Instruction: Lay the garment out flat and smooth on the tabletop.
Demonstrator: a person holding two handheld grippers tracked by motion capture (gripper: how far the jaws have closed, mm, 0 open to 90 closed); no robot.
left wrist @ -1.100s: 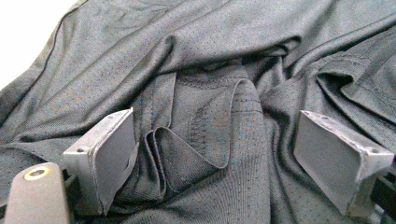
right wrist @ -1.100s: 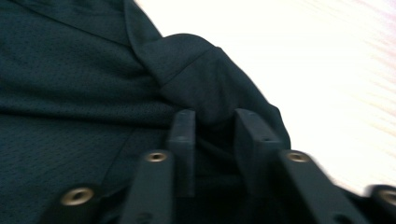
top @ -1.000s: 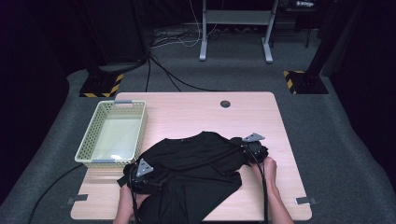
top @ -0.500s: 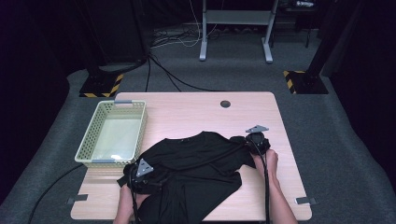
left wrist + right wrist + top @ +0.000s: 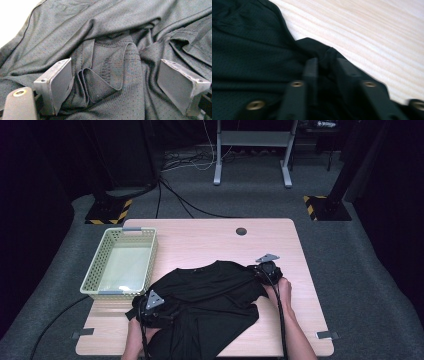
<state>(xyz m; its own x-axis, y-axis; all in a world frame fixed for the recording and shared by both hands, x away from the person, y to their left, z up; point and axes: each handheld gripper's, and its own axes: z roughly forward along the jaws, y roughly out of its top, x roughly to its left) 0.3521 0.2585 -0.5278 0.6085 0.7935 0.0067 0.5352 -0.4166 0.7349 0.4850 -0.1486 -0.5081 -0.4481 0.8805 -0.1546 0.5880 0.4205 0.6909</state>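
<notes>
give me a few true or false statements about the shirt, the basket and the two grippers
1. The left gripper has its jaws spread wide over folds of the black shirt. True.
2. The green basket holds the shirt. False: the basket has no cloth in it, and the shirt lies on the table beside it.
3. The right gripper is pinched on an edge of the shirt. True.
4. The right gripper is at the basket's rim. False: it is at the shirt's right side, away from the basket.
5. The shirt is neatly folded into a square. False: it lies rumpled and spread out.
</notes>
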